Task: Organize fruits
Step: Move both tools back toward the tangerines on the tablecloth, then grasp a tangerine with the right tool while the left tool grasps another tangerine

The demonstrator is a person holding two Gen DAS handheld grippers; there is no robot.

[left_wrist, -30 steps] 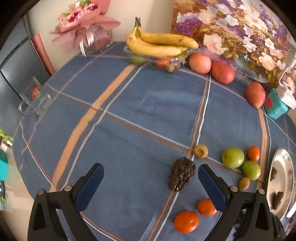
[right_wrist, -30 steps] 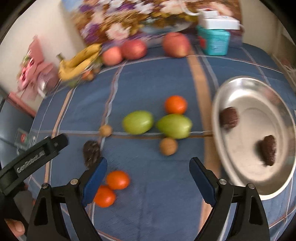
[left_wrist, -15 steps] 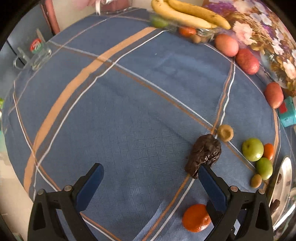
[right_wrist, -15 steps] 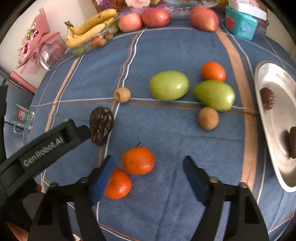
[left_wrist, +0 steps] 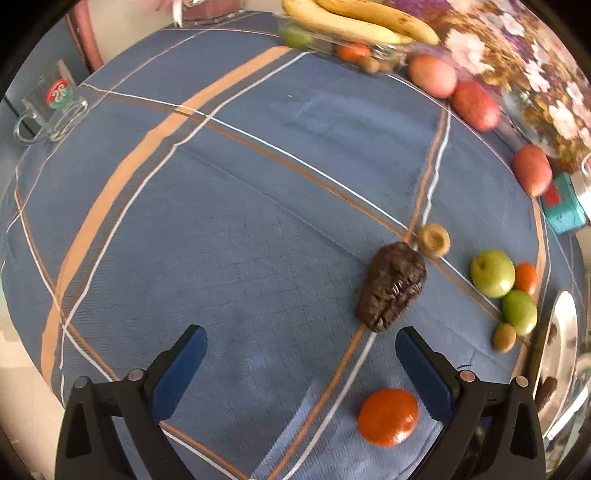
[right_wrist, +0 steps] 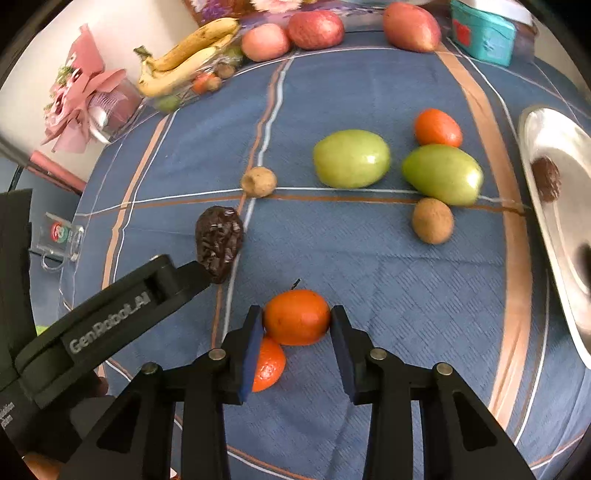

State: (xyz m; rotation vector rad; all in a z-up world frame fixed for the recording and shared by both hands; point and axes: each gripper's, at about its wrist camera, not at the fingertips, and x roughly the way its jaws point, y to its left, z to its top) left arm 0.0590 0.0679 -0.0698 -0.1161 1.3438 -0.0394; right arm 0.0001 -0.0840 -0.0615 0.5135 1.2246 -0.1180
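My right gripper (right_wrist: 295, 314) points down at the blue checked tablecloth (right_wrist: 369, 258). Its jaws are closing, and both pads touch an orange tangerine (right_wrist: 296, 317) that rests on the cloth. A second tangerine (right_wrist: 267, 365) lies half hidden behind the left finger. My left gripper (left_wrist: 300, 332) hangs open over bare cloth with nothing between its fingers. A dark wrinkled fruit (left_wrist: 391, 291) lies just beyond its right finger, and a tangerine (left_wrist: 388, 417) sits beside that finger. In the right wrist view, one black finger (right_wrist: 177, 280) of the left gripper reaches the dark fruit (right_wrist: 218, 242).
Two green fruits (right_wrist: 351, 158) (right_wrist: 443, 173), a small orange one (right_wrist: 437, 127) and two brown ones (right_wrist: 258, 181) (right_wrist: 432, 220) lie mid-table. A metal plate (right_wrist: 554, 140) at the right holds dark fruits. Bananas (right_wrist: 184, 59), red fruits (right_wrist: 316, 29), a teal box (right_wrist: 484, 33) and a glass mug (left_wrist: 51, 107) line the edges.
The right gripper sank toward the table and its jaws narrowed from wide open onto the tangerine. The left gripper dropped lower and tilted further down, bringing the dark fruit near its right finger.
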